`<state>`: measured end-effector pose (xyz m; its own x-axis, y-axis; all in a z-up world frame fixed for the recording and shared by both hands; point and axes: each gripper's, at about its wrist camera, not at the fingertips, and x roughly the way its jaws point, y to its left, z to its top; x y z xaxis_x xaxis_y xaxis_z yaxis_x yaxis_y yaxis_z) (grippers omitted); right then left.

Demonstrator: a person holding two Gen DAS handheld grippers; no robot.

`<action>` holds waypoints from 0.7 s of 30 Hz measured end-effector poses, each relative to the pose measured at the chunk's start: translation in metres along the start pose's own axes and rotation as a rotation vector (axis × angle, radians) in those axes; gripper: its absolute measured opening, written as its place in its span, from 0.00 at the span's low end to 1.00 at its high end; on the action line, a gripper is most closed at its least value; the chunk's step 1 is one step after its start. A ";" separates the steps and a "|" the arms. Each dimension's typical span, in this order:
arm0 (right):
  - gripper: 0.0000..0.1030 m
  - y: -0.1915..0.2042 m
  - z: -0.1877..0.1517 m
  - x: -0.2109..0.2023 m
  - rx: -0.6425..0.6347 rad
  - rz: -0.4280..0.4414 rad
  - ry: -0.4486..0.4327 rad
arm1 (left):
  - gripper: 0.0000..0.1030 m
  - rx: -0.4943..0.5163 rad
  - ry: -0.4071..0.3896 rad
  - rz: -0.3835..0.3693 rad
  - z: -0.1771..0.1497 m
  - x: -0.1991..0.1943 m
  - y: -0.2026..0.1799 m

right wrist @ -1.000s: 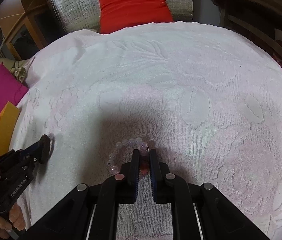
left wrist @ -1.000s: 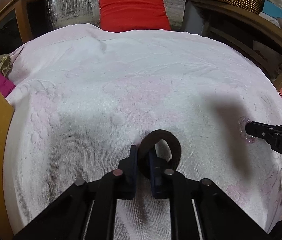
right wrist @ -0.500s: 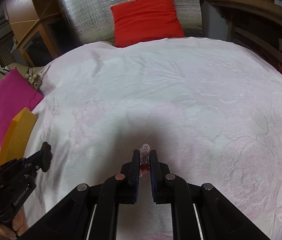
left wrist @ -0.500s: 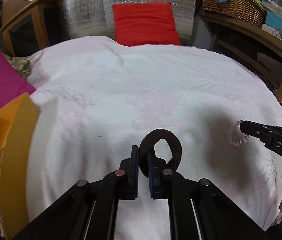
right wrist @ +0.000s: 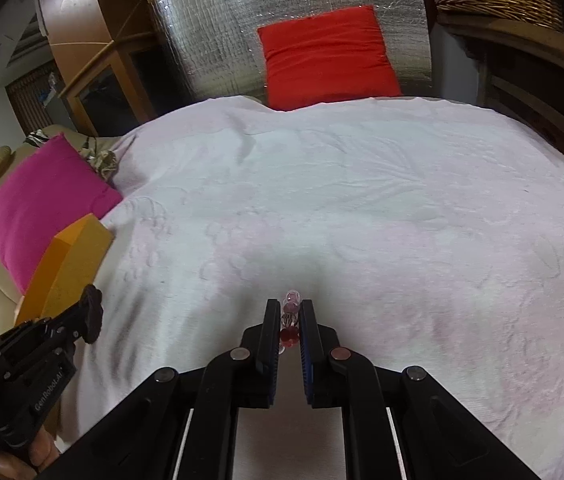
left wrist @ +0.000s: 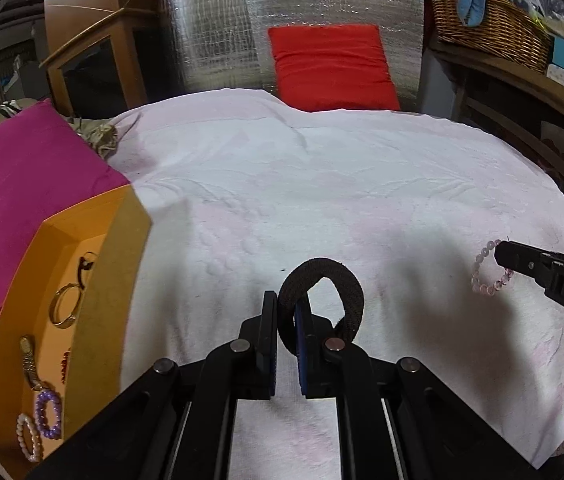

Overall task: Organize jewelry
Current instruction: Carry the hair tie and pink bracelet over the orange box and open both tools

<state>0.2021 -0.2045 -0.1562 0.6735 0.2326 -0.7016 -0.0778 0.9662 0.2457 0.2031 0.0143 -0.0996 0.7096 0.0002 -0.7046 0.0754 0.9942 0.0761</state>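
Risen: two tongs (left wrist: pixel 286 312), two bracelets (left wrist: pixel 489 270).

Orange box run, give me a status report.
Left hand-held gripper shut on dark band. Right hand-held gripper shut on pink bead bracelet. Orange box left, path clear.

A lived-in home room: towel-covered bed (left wrist: pixel 321 184), cushions (left wrist: pixel 329 68), wicker basket (left wrist: pixel 489 36), wooden shelves (left wrist: pixel 521 92).

A bed (left wrist: pixel 321 184) spread with a pale pink embossed cover fills the scene; an orange tray (left wrist: pixel 114 280) holding jewelry rests at its left edge.
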 end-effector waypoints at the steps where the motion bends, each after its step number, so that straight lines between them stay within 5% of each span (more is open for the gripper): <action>1: 0.10 0.003 0.000 0.001 0.002 0.009 -0.002 | 0.08 -0.005 0.001 0.003 -0.001 0.000 0.003; 21: 0.10 0.056 0.009 0.019 0.006 0.146 0.002 | 0.08 -0.045 -0.003 0.055 -0.004 0.000 0.028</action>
<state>0.2169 -0.1468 -0.1498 0.6542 0.3707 -0.6592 -0.1704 0.9215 0.3491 0.2028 0.0422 -0.1005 0.7141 0.0545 -0.6979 0.0048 0.9966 0.0827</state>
